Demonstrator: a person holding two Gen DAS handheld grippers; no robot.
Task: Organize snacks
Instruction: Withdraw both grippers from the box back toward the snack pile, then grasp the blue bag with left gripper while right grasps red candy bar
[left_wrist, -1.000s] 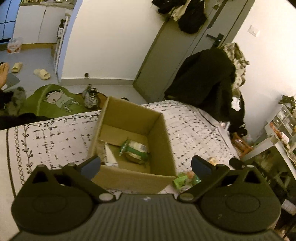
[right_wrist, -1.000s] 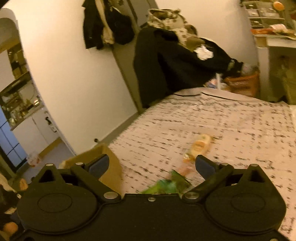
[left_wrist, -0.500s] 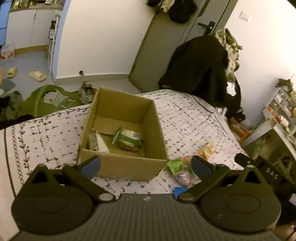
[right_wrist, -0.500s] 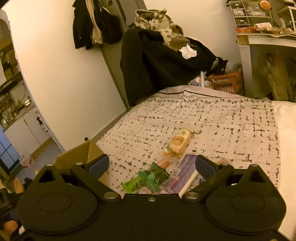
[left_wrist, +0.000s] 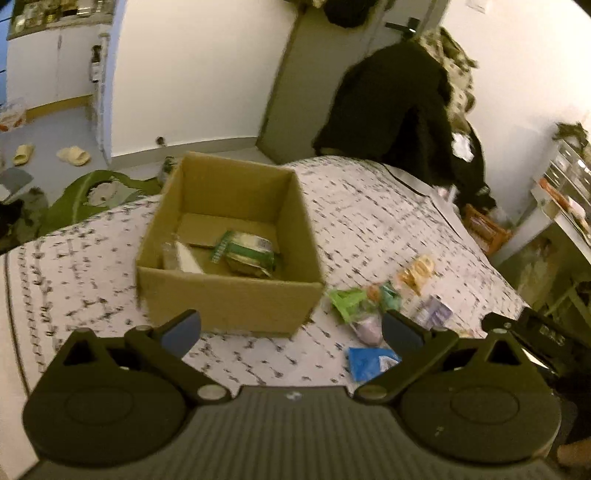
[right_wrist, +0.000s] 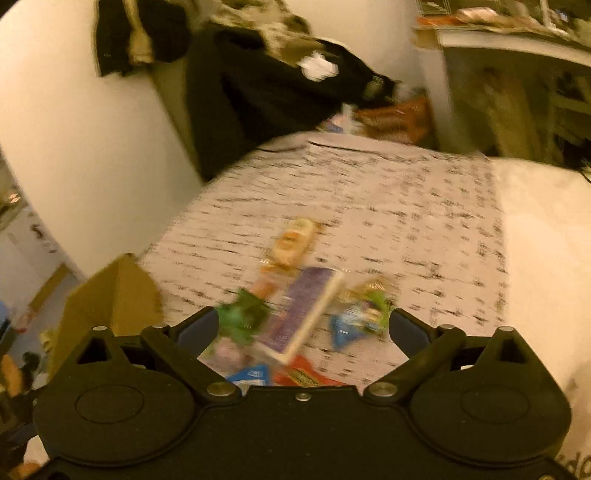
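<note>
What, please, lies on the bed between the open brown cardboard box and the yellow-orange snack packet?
In the left wrist view, crumpled green wrappers lie between the cardboard box and the yellow-orange packet, on the patterned bedspread.

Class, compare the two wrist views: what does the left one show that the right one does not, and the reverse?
Only the left view looks into the open box: a green packet and a pale packet lie on its floor.

Only the right view shows a red packet near the right gripper.

Both show the box's outside, the patterned bedspread, and the loose snacks beside the box: the yellow packet, the purple packet, a blue one. Both grippers, the left gripper included, are open and empty.
</note>
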